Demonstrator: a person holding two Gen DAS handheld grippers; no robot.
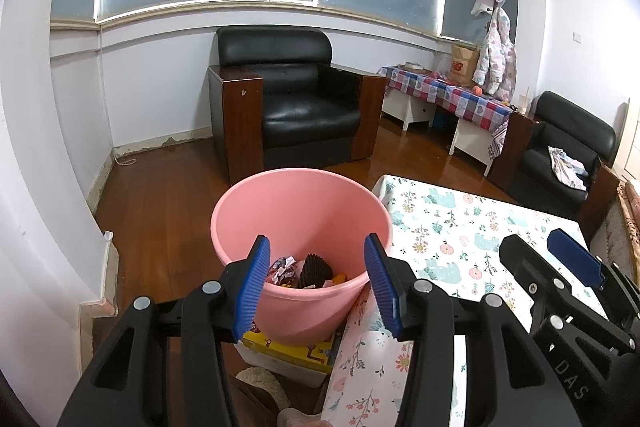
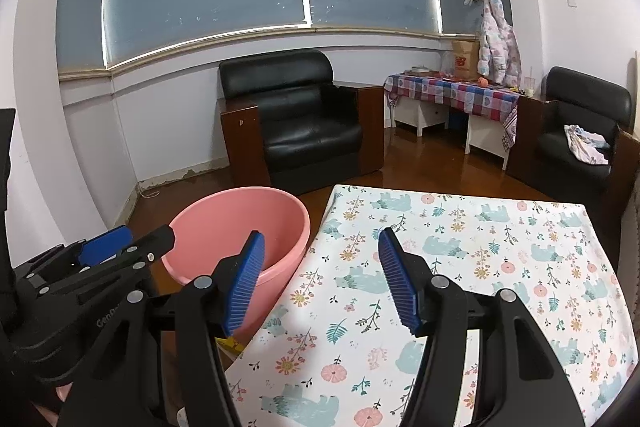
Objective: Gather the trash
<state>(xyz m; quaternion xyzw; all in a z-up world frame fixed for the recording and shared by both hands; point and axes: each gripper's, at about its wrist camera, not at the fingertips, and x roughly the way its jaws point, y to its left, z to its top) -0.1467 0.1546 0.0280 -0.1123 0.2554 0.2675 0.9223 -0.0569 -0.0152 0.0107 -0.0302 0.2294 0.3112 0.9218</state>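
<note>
Blue-padded jaws of the left gripper [image 1: 316, 277] stand spread apart with nothing between them, hanging over the near rim of the pink bucket [image 1: 280, 211]. Inside the bucket, at its bottom, lies the trash [image 1: 304, 271]: crumpled wrappers, a dark ridged piece and a scrap of orange. Under the bucket sits a yellow box [image 1: 292, 351]. Just to the right of the bucket is the table with the floral cloth [image 2: 460, 267], its edge nearly touching the bucket's side. The right gripper [image 2: 320, 279] is over the cloth beside the bucket, its jaws also parted and holding nothing; its left pad shows in front of the bucket's wall. Beyond the bucket, across the wooden floor [image 1: 160, 187], a black armchair [image 1: 296, 99] stands against the wall, and further right of it a checked-cloth desk [image 1: 444, 91].
</note>
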